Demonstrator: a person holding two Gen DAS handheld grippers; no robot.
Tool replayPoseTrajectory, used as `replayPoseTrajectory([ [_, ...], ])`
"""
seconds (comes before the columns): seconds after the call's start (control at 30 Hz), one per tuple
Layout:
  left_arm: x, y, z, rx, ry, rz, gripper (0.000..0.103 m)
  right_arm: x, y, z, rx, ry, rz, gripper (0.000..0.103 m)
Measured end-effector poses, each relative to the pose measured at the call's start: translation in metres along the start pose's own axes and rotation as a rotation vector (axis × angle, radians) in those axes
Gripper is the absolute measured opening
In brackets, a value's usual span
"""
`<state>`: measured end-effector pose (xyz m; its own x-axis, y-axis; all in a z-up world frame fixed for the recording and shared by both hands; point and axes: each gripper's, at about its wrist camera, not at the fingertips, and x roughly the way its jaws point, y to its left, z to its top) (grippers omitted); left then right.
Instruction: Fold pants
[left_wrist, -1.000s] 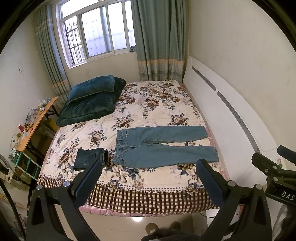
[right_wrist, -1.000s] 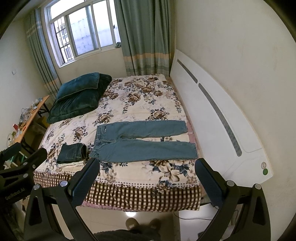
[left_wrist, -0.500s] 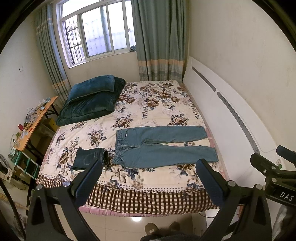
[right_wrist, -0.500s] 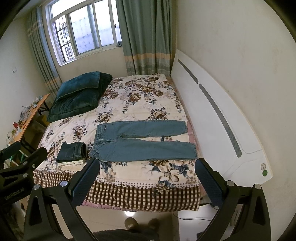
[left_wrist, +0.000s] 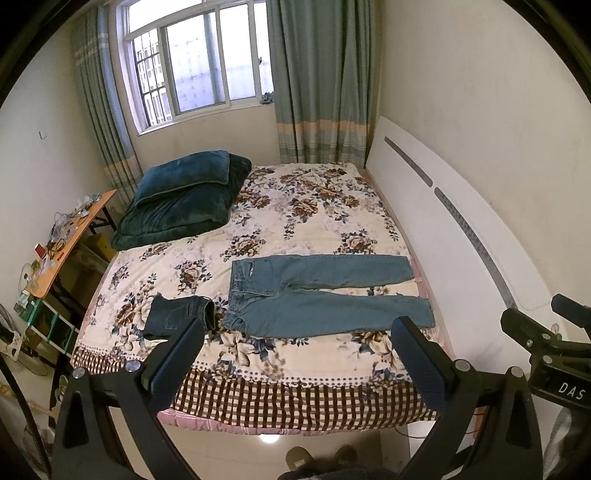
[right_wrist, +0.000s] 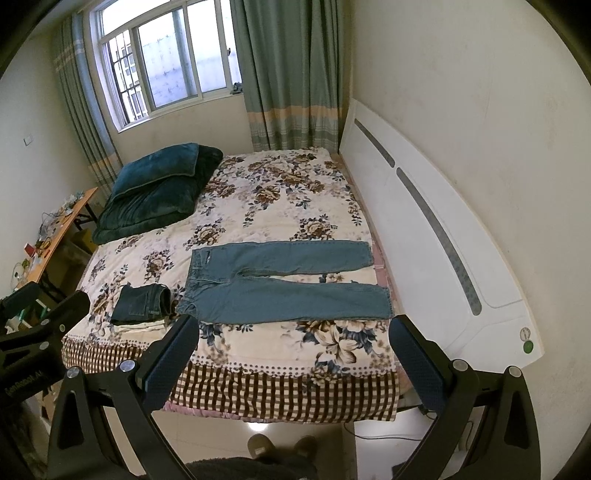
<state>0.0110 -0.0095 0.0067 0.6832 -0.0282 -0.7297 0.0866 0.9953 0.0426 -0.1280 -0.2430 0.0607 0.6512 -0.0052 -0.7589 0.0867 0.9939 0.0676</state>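
Both views high, facing bed (left_wrist: 258, 369)

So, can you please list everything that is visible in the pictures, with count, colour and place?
light jeans: 1, light blue, spread flat near the front of the bed
folded jeans: 1, dark blue, left of the light jeans
bedcover: 1, cream floral
folded quilt: 1, dark teal, pillow on top, far left corner of the bed
headboard: 1, white, right side
curtains: 2, grey-green, beside the window
window: 1, far wall
desk: 1, orange top, cluttered, left wall
left claw: 1, black, open, empty
right claw: 1, black, open, empty
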Motion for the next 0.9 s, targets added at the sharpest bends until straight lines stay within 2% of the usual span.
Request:
replayPoseTrajectory([
  [0.07,0.000,0.000,0.000,-0.003,0.003,-0.002,0.103,-0.001,0.000,0.000,0.001,0.000,0.003,0.103],
  [0.17,0.001,0.000,-0.001,-0.009,0.005,0.000,0.103,0.005,-0.010,0.016,0.000,0.005,0.008,0.103],
  [0.37,0.009,-0.004,-0.001,-0.029,0.019,0.009,0.103,0.016,-0.014,0.020,-0.007,0.019,0.015,0.103],
  [0.57,0.038,-0.007,-0.003,-0.073,0.013,0.070,0.103,0.045,-0.018,0.018,0.004,0.034,0.030,0.103],
  [0.67,0.062,-0.008,-0.006,-0.078,-0.004,0.139,0.103,0.075,-0.028,0.018,0.038,0.024,0.047,0.103],
  [0.77,0.095,-0.005,-0.008,-0.069,0.013,0.190,0.103,0.118,-0.035,0.019,0.072,0.025,0.035,0.103],
  [0.9,0.161,0.008,-0.004,-0.058,0.095,0.206,0.103,0.192,-0.036,0.024,0.098,0.079,0.028,0.103],
])
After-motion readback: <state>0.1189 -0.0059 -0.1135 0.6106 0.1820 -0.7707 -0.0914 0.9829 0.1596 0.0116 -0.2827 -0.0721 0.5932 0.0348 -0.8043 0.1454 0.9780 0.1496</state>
